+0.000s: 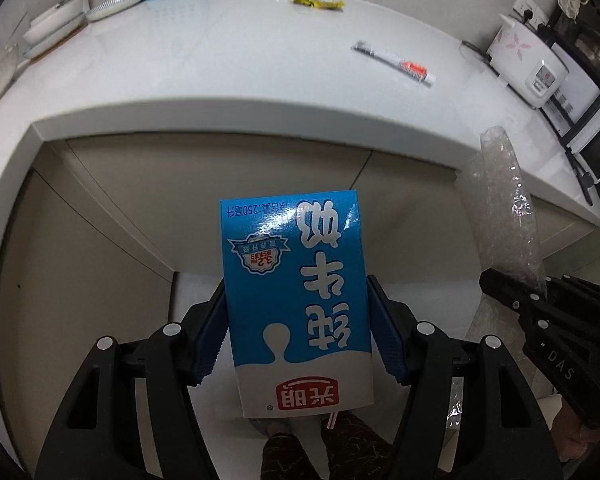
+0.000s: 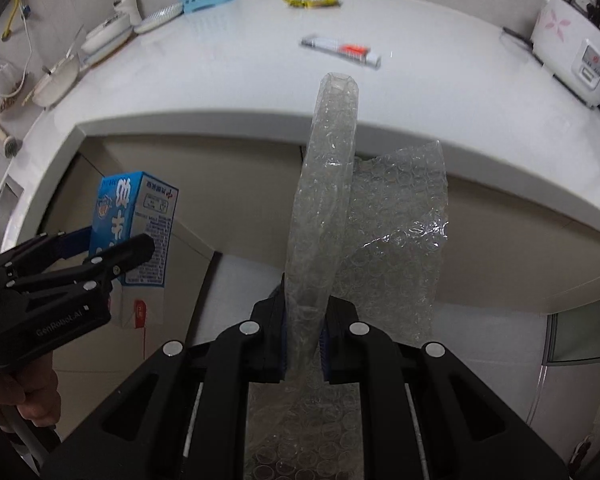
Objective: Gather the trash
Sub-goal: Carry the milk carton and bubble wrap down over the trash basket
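milk carton [image 1: 296,300], blue/white, is clamped upside down betw. the left gripper [image 1: 296,320] pads, held off the counter [image 1: 220,72] edge, while right gripper [image 2: 304,336] is closed on a bubble wrap [image 2: 328,200] strip, w/ yellow wrapper [image 1: 314,0] & toothpaste box [image 1: 396,62] lying on the counter.

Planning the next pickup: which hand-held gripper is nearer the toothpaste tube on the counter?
Right, narrowly. The right hand-held gripper, clamping bubble wrap, sits almost directly below the toothpaste tube. The left hand-held gripper, holding the milk carton, is off to the tube's left.
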Demonstrator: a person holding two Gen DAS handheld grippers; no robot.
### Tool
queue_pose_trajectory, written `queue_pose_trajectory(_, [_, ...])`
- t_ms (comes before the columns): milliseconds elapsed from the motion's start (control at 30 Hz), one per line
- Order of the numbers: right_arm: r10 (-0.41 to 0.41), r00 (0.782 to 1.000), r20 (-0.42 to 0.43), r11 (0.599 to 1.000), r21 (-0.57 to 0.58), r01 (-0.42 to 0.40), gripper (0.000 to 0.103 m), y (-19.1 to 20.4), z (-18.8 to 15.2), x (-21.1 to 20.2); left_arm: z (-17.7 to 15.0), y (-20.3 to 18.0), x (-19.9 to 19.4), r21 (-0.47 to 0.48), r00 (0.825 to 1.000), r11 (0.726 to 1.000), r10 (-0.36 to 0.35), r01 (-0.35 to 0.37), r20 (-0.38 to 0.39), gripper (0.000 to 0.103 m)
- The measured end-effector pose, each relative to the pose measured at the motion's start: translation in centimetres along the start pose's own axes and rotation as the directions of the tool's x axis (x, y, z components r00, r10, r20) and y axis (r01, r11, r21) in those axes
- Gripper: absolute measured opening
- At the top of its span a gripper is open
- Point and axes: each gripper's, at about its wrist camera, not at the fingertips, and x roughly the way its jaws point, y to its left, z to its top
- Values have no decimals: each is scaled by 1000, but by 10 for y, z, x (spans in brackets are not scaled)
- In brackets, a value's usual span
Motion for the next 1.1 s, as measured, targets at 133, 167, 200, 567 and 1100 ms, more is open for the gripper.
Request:
queue_pose_trajectory(133, [13, 999, -50, 1000, 1, -13, 11, -7, -17, 36, -15, -1, 39, -19, 999, 1000, 0, -1, -55, 63])
queue_pose_trajectory(167, [13, 998, -67, 1000, -1, -13, 11, -9, -22, 47, -19, -1, 48, -22, 998, 1000, 1, -3, -63, 63])
queue_pose_trajectory(200, [20, 996, -84, 1000, 5, -20, 11, -12, -26, 58, -23, -1, 58, -24, 997, 1000, -1, -1, -72, 63])
queue_pose_trajectory(567, [31, 984, -175, 999, 26, -26, 11, -38, -73, 175, -70, 7, 173, -52, 989, 999, 0, -7, -149, 63])
queue_pose_trajectory(1100, [41, 965, -258, 998, 61, -26, 11, -76, -147, 350, -143, 22, 360, -79, 974, 996, 18, -36, -224, 63])
